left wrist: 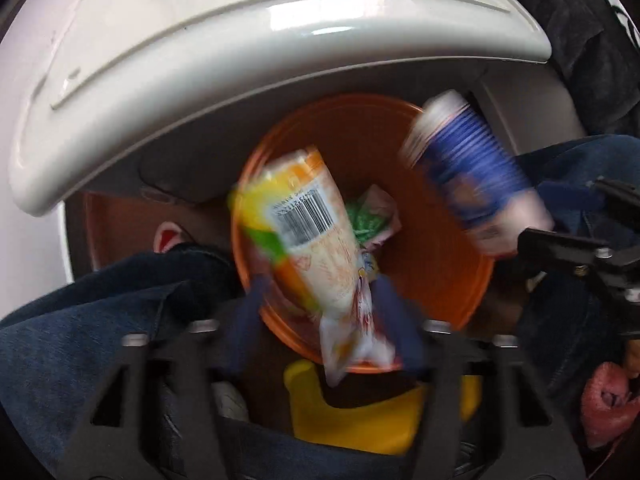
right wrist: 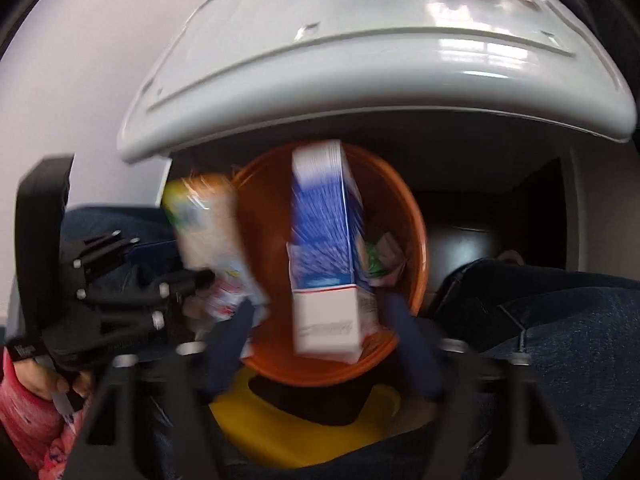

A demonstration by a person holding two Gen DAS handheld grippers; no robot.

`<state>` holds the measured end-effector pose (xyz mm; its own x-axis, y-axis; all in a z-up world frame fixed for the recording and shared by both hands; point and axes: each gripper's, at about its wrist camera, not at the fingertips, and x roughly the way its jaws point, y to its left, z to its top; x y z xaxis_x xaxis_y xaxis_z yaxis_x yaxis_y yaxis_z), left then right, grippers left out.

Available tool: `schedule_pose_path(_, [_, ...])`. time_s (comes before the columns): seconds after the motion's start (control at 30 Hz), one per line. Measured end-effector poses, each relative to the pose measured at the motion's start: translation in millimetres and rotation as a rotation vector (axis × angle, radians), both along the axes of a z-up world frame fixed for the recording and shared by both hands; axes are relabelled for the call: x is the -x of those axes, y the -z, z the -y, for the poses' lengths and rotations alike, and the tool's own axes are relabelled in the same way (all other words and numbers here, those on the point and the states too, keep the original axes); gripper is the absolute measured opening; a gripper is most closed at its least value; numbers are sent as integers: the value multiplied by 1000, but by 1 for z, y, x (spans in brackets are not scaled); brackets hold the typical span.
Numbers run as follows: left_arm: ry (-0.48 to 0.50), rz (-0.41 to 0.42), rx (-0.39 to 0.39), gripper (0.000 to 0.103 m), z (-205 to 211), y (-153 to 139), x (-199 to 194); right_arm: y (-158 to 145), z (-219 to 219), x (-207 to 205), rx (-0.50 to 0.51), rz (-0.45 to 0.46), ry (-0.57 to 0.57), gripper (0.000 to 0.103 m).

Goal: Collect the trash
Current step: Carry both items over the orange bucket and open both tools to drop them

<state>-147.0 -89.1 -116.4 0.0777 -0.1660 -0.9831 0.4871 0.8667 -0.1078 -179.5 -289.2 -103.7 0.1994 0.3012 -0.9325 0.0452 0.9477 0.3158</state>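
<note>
Both grippers open over orange bin (left wrist: 460,280): left gripper (left wrist: 320,316) dropping snack wrapper (left wrist: 316,240), right gripper (right wrist: 324,344) dropping blue carton (right wrist: 326,248). Risk: carton clipping near rim, tumbling outside.

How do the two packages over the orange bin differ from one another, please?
The snack bag is soft, crinkled, orange-yellow with a barcode; the blue carton is a stiff box, blue and white. The bag lies between the left gripper's fingers, the carton between the right gripper's. Both are motion-blurred above the orange bin.
</note>
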Motion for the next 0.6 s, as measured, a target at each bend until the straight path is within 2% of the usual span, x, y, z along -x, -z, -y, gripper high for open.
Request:
schedule_pose_path(0.1, [-2,7,8,83,-1,-1,-2,-2,6,0,-27,18,30,83])
schedule_pose_path(0.6, [-60,-6,14,83,-6,-3,2,4,12,-1,-47,9,59,84])
